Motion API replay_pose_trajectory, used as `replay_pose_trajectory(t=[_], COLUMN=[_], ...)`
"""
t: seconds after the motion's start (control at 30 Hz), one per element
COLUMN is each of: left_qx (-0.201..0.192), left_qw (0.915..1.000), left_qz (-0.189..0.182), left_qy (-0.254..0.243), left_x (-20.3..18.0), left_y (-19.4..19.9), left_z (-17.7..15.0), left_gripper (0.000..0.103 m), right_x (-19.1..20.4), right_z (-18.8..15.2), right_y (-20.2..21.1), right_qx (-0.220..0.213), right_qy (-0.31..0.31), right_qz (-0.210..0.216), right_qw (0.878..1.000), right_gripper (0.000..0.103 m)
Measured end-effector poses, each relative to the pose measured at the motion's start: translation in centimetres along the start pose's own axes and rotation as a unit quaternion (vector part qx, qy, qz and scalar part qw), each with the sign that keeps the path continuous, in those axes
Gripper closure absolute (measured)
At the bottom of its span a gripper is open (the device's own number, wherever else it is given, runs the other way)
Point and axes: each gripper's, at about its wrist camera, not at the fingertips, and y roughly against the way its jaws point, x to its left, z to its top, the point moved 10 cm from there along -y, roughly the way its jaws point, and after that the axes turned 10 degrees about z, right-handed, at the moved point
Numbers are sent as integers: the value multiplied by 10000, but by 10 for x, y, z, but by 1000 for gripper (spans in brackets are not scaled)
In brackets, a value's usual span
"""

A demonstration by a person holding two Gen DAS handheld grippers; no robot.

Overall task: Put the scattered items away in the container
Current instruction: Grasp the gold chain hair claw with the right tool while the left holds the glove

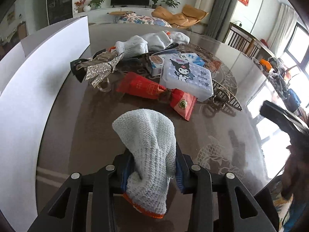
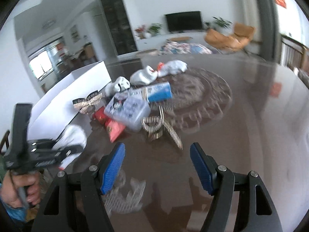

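Between the left gripper (image 1: 152, 171) fingers sits a white knit work glove with an orange cuff (image 1: 148, 150), pinched mid-body so it lifts clear of the table — white open box (image 1: 38, 89) just left. The right gripper (image 2: 157, 169) is spread, empty. Ahead, a lavender cartoon-print case (image 1: 188, 79) reads "BOP".

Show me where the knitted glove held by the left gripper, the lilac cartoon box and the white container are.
knitted glove (image 1: 148, 145): left wrist view, middle of the knit.
lilac cartoon box (image 1: 186, 77): left wrist view, lid centre.
white container (image 1: 38, 89): left wrist view, outer side wall.
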Motion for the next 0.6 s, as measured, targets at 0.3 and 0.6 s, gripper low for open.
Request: replay_pose_trajectory(t=[0.3,0.6], left_qx=[17,169], left_qw=[10000,9999], left_qz=[-7,-4], left_qy=[76,-6], left_x=[2,-7], left_y=[2,-6], left_z=[-1,-6], left_gripper=[66,66], right_x=[-14,-11], right_z=[8,4], right_y=[-74,-102], right_qx=[911,1083], right_qy=[700,822], right_qz=[330,656], right_qw=[9928,9885], right_gripper=[32,32])
